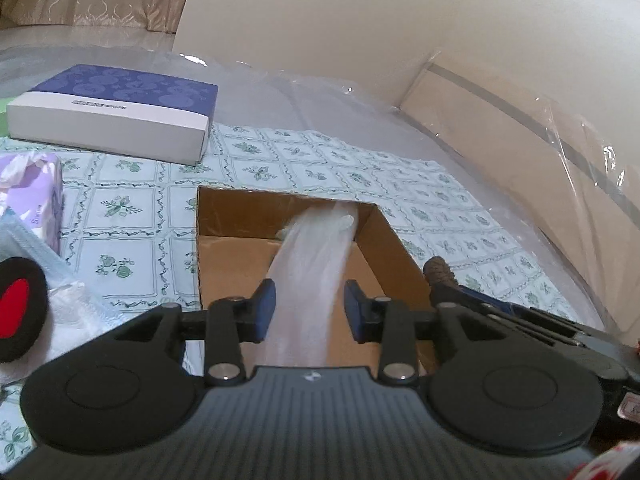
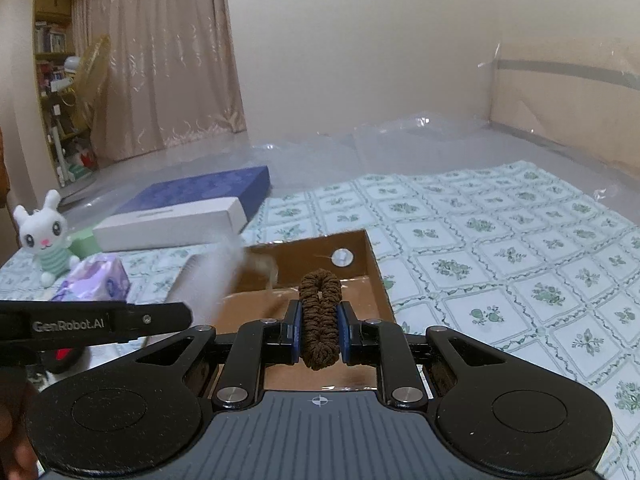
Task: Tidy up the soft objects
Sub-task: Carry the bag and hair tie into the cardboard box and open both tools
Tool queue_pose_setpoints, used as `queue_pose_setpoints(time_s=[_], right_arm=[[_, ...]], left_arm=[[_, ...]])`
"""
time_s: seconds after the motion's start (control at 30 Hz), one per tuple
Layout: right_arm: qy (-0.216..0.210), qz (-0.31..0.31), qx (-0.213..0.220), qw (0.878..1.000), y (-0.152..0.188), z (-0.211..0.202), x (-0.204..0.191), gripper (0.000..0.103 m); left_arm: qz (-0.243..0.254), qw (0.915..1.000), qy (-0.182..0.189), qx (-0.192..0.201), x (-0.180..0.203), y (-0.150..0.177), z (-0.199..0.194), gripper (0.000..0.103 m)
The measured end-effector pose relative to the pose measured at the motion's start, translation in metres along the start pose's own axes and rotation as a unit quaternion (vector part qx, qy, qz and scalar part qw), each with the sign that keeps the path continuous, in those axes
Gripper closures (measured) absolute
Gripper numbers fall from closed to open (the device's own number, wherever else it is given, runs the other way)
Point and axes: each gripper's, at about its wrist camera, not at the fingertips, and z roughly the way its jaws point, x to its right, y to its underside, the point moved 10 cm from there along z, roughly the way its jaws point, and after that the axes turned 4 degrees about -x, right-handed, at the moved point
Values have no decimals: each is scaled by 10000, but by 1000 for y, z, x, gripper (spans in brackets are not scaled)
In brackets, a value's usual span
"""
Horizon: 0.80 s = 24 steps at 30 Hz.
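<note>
Right gripper [image 2: 319, 330] up close, clenched on a brown scrunchie [image 2: 320, 316]. At twelve o'clock sits the cardboard box [image 1: 396, 236]. Left gripper [image 1: 310, 312] is released, white cloth [image 1: 312, 264] blurred between its jaws over the box. Best carry the scrunchie clear of the near wall before letting go.

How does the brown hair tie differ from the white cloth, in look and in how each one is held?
The brown hair tie is a small, dark, ribbed loop; the white cloth is long, pale and blurred. The right gripper has its jaws pressed on the hair tie; the left gripper has its jaws apart, with the cloth between them, unpinched. Both are over the cardboard box.
</note>
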Motion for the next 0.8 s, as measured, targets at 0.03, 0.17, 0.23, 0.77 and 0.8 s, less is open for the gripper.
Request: queue_pose_setpoints(time_s=[0.03,0.17,0.23,0.77,0.8], right_arm=[[-11,11,-43,10000,0,3,1,85],[-72,21,-152,9999,1,12,4,84],[-100,14,-190,9998,2,17,2,84],[-261,146,-75,9995,0,10,-12,20],[-249,119,-76,9996,1,5,-14,20]], left_arm=[[6,10000,-3,7,-1,-1,1,71],[44,9998,-162,109,-12,2,-6,71],[33,9997,-209,116,-17,7,-12,71],[136,9989,-359,268,-34,48,-75,60],[138,9989,-367,263,-36,52,-80,60]])
